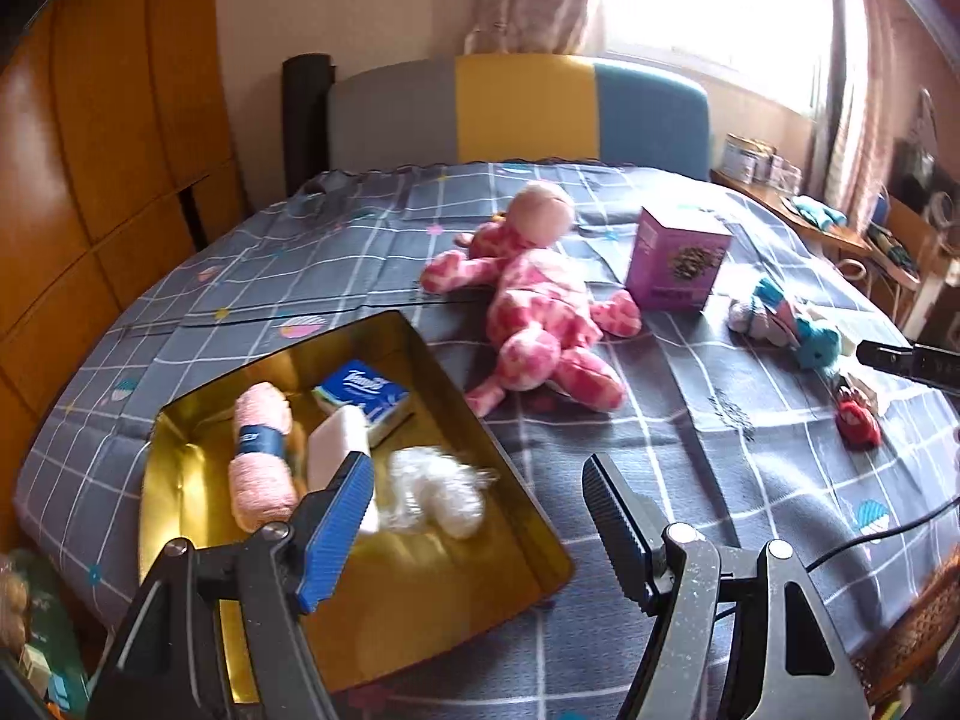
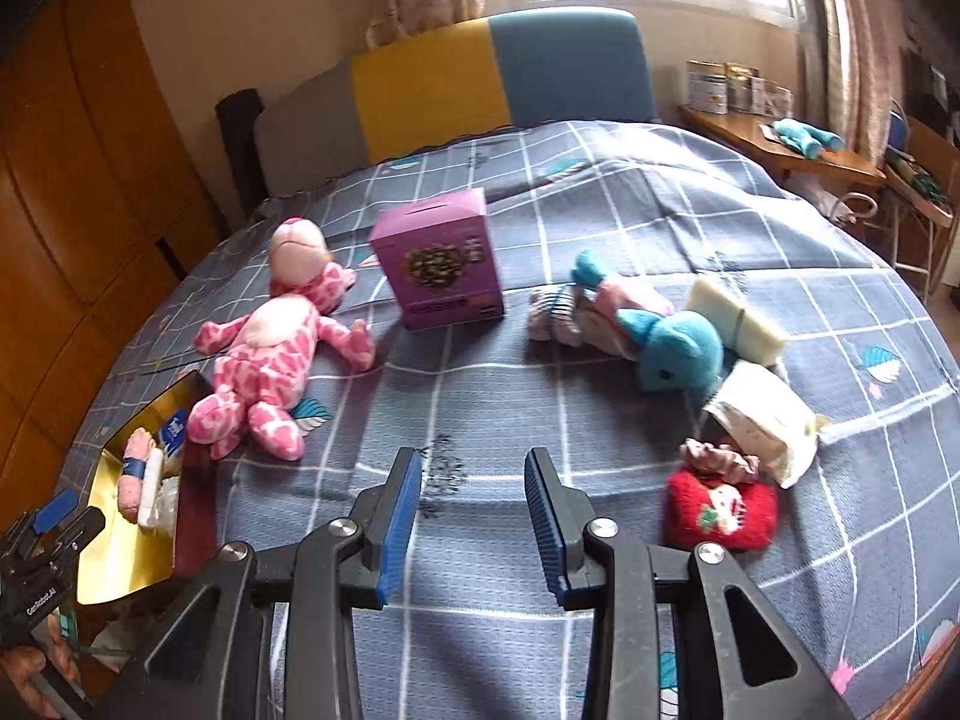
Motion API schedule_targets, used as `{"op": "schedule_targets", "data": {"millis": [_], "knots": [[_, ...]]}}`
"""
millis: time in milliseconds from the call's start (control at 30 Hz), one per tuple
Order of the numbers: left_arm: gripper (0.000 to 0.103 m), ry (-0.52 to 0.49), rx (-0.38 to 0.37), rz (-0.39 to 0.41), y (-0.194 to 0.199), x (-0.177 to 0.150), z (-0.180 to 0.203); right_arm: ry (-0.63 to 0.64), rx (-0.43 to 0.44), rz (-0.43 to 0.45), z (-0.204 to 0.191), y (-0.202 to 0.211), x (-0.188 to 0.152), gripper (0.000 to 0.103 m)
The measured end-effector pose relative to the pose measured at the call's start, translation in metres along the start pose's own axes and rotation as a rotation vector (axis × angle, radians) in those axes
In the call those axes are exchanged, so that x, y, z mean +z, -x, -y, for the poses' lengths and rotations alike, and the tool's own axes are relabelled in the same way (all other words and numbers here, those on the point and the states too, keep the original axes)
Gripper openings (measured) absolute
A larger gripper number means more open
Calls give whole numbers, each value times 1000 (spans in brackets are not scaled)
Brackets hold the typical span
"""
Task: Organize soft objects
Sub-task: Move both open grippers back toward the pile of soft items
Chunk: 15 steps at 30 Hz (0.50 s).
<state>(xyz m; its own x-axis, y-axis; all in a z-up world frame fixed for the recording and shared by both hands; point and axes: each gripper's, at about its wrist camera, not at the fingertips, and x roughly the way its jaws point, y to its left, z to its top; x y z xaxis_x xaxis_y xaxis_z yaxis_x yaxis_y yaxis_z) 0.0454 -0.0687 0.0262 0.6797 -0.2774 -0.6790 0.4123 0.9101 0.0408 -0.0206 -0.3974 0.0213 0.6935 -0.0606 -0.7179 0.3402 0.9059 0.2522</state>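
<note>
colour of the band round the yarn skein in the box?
Dark blue band on pink yarn; left wrist view.

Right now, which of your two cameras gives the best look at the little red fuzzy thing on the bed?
The right wrist view. There the red fuzzy pouch lies close and whole, just right of the open right gripper, beside a pink scrunchie. The left wrist view shows it small and far off near the right edge.

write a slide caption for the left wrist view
Open left gripper hovers over gold metal tin holding pink yarn roll, white fluffy item and blue tissue pack.
</note>
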Motion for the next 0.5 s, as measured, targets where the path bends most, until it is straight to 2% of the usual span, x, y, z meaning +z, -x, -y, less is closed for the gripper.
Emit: {"op": "schedule_targets", "data": {"millis": [500], "knots": [[73,-113,-76,-13,-11,7,57,-193,-123,87,79,17,4,36]]}}
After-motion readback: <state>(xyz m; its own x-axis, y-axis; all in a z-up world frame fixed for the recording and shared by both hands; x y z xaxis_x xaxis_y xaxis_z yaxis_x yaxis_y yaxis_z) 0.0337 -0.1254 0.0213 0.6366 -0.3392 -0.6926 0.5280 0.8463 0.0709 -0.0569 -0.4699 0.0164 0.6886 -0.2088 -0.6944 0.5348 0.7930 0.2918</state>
